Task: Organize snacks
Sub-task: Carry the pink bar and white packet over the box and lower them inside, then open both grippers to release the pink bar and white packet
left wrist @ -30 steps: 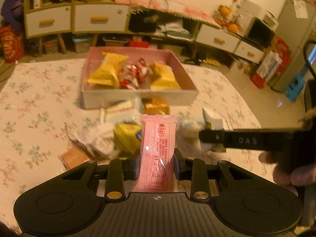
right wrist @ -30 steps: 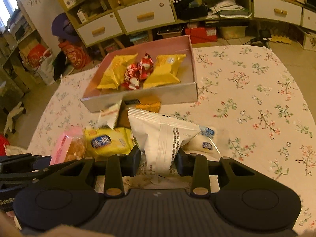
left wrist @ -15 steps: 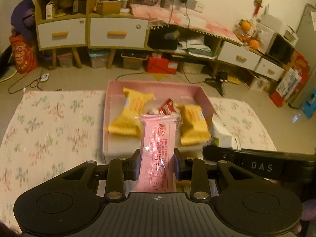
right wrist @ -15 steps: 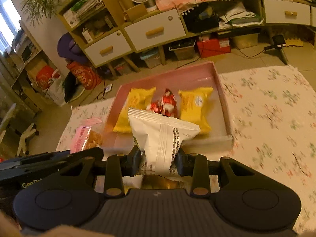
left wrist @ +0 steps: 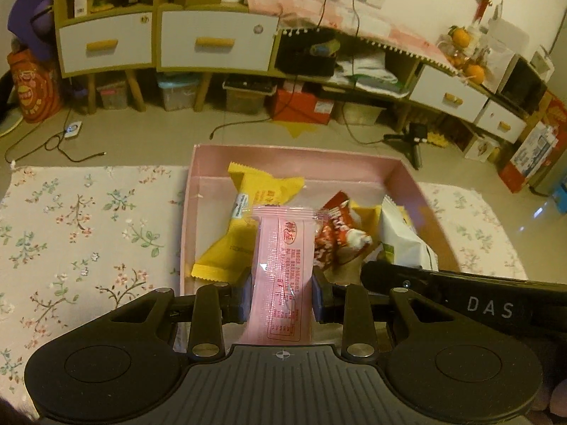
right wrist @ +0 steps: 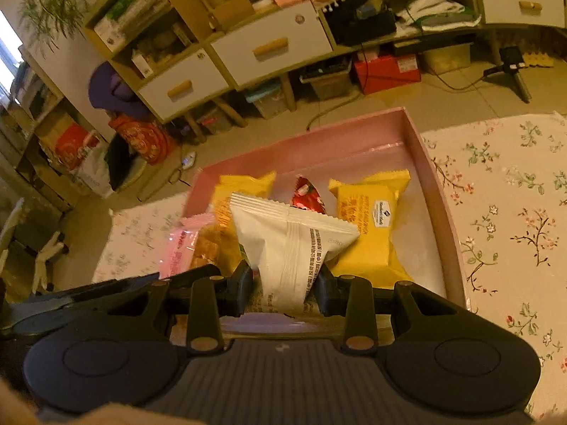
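My left gripper (left wrist: 281, 297) is shut on a pink snack packet (left wrist: 283, 269) and holds it over the near edge of the pink box (left wrist: 294, 154). My right gripper (right wrist: 285, 292) is shut on a white snack packet (right wrist: 290, 244) above the same box (right wrist: 439, 184). Inside the box lie two yellow packets (right wrist: 368, 233) (left wrist: 244, 226) and red wrapped candies (left wrist: 336, 233). The white packet (left wrist: 400, 241) and the right gripper's arm show at the right of the left wrist view. The pink packet (right wrist: 180, 244) shows at the left of the right wrist view.
The box sits on a floral tablecloth (left wrist: 81, 233) (right wrist: 514, 212). Beyond the table are the floor, low cabinets with white drawers (left wrist: 216, 40) and storage bins under them. The snack pile seen before is hidden below the grippers.
Both grippers have risen and moved forward from the loose snack pile to above the pink box, each still holding its packet.
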### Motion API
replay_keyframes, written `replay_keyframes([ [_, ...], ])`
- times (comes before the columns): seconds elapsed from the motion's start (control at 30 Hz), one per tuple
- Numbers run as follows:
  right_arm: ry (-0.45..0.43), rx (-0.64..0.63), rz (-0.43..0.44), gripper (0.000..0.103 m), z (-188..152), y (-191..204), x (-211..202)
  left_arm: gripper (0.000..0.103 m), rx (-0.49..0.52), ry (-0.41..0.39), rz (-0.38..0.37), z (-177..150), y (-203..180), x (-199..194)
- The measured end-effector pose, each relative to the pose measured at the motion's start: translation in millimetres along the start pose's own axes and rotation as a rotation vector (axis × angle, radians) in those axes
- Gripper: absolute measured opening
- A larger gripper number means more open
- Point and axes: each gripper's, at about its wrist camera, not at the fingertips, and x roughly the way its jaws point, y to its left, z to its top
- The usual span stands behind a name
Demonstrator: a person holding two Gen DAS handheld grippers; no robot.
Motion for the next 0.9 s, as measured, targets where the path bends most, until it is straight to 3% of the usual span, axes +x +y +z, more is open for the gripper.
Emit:
replay_keyframes([
  [0.37, -0.025, -0.025, -0.064, 0.034, 4.4, -8.3, 12.2, 0.030, 0.009, -0.036, 0.047, -2.1, 8.3, 24.4],
  [0.53, -0.027, -0.032, -0.081, 0.037, 6.2, -4.0, 15.3, 0.031, -0.035, -0.032, 0.029, -5.3, 17.5, 33.4],
  [0.6, -0.029, -0.019, -0.073, 0.046, 7.6, -4.7, 14.1, 0.032, -0.026, -0.037, 0.015, -6.1, 18.2, 32.8],
  [0.83, -0.026, 0.031, -0.050, 0.053, 10.3, -9.9, 10.0, 0.048, 0.018, -0.043, 0.012, -11.1, 14.9, 23.2],
  [0.9, -0.032, 0.033, -0.054, 0.059, 10.1, -9.4, 6.4, 0.051, 0.026, -0.046, 0.018, -13.2, 13.6, 19.3],
])
